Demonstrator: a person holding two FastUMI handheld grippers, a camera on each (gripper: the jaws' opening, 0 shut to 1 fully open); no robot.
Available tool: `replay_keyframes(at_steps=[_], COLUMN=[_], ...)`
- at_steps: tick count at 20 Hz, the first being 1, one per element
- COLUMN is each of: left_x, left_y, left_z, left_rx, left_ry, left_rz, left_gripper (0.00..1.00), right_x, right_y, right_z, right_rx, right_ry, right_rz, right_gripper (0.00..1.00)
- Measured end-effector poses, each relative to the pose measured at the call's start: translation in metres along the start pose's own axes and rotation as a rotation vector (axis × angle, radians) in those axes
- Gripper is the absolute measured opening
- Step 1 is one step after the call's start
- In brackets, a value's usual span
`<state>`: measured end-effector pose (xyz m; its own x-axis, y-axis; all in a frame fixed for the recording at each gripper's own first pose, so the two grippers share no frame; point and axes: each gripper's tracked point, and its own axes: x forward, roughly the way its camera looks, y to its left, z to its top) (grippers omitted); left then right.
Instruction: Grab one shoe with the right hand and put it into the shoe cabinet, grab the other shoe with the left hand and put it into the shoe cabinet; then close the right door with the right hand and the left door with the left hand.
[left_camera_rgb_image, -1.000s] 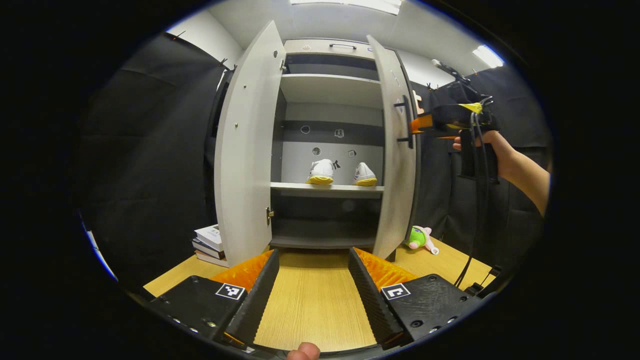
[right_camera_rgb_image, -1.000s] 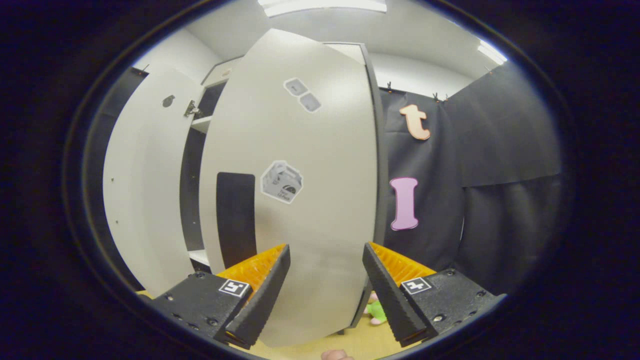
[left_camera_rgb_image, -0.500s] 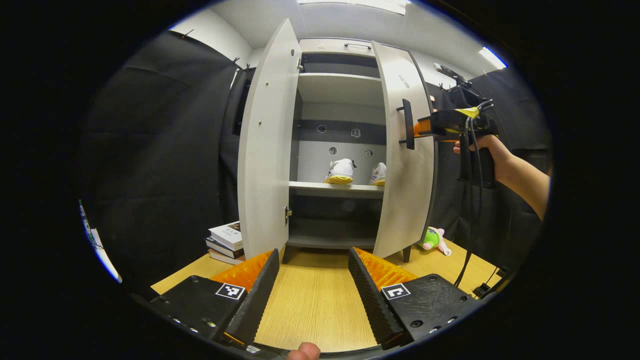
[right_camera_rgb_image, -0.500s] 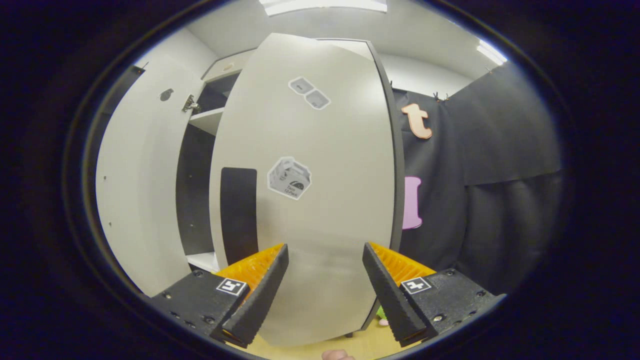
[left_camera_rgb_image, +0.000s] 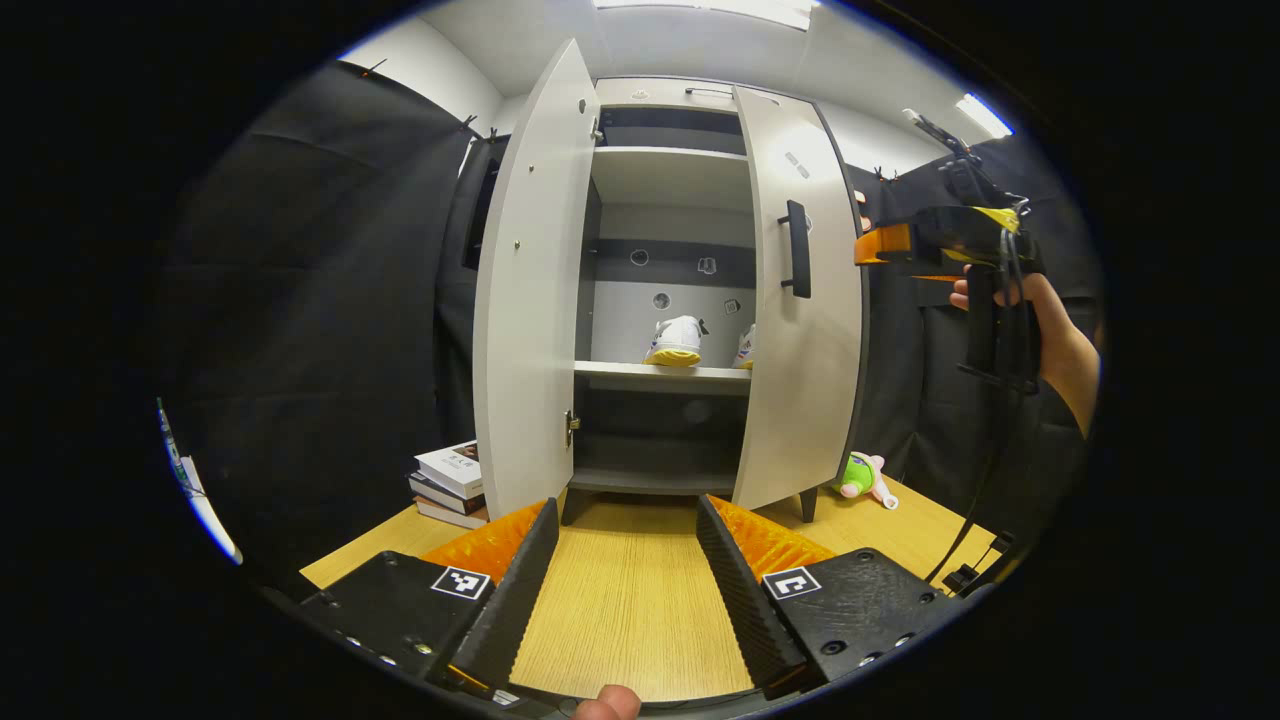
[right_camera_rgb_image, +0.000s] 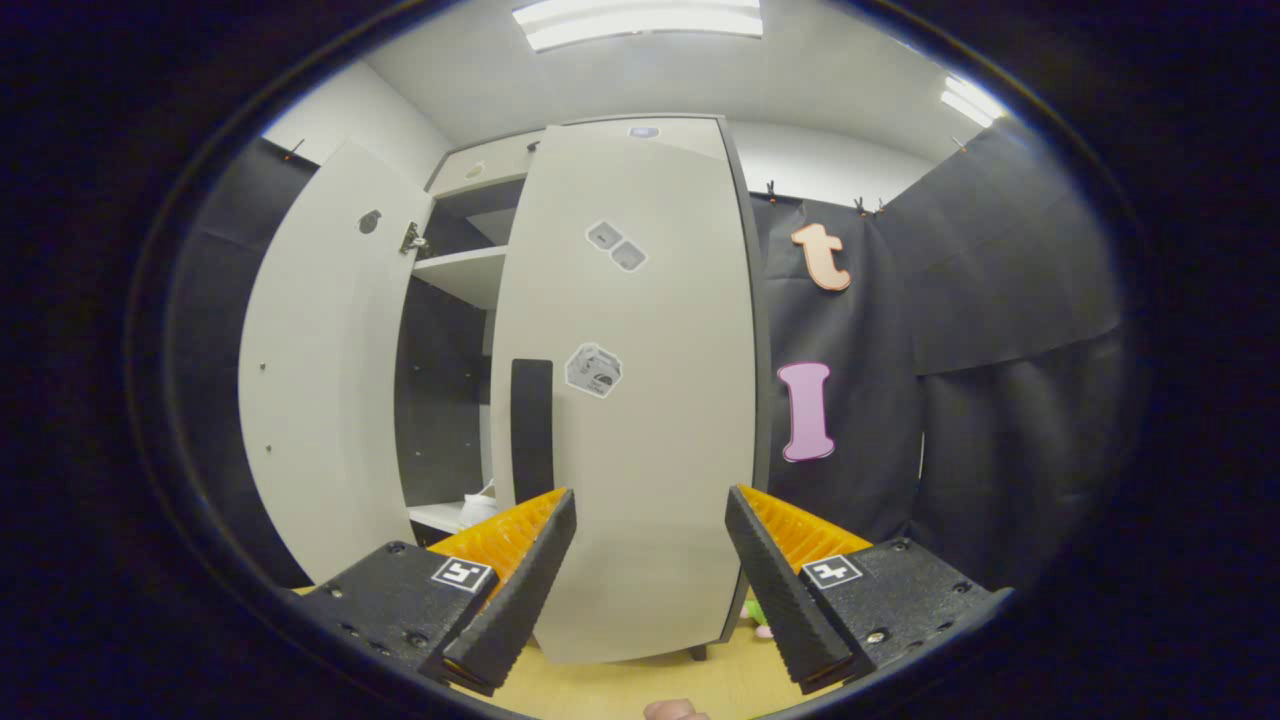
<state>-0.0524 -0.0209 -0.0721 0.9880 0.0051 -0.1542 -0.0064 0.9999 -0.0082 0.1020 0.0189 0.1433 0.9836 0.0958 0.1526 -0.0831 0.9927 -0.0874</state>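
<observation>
Cabinet (left_camera_rgb_image: 660, 180) at 12 o'clock in the left gripper view, right door (left_camera_rgb_image: 805, 300) part-swung, left door (left_camera_rgb_image: 525, 290) wide open. Risk, by judgement: the right door stalling ajar, since the right gripper (right_camera_rgb_image: 650, 560) (jaws spread, gripping nothing) hangs apart from it. Both shoes (left_camera_rgb_image: 677, 340) sit on the middle shelf (left_camera_rgb_image: 640, 372), one half-hidden at 3 o'clock. Left gripper (left_camera_rgb_image: 625, 560), also spread, waits low over the floor (left_camera_rgb_image: 625, 600).
</observation>
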Motion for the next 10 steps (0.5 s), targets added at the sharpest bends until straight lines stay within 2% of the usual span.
replay_keyframes(at_steps=[7,10], left_x=[-0.006,-0.007], left_y=[-0.025,-0.035], left_z=[-0.007,-0.008], left_rx=[0.008,0.012], left_ry=[0.007,0.012], left_rz=[-0.053,-0.079], left_gripper=[0.83,0.84], right_x=[-0.09,-0.117], right_y=[0.008,0.019], right_z=[-0.05,-0.08], right_rx=[-0.061,-0.075], right_ry=[0.01,0.034], right_rz=[-0.039,-0.026], right_gripper=[0.98,0.98])
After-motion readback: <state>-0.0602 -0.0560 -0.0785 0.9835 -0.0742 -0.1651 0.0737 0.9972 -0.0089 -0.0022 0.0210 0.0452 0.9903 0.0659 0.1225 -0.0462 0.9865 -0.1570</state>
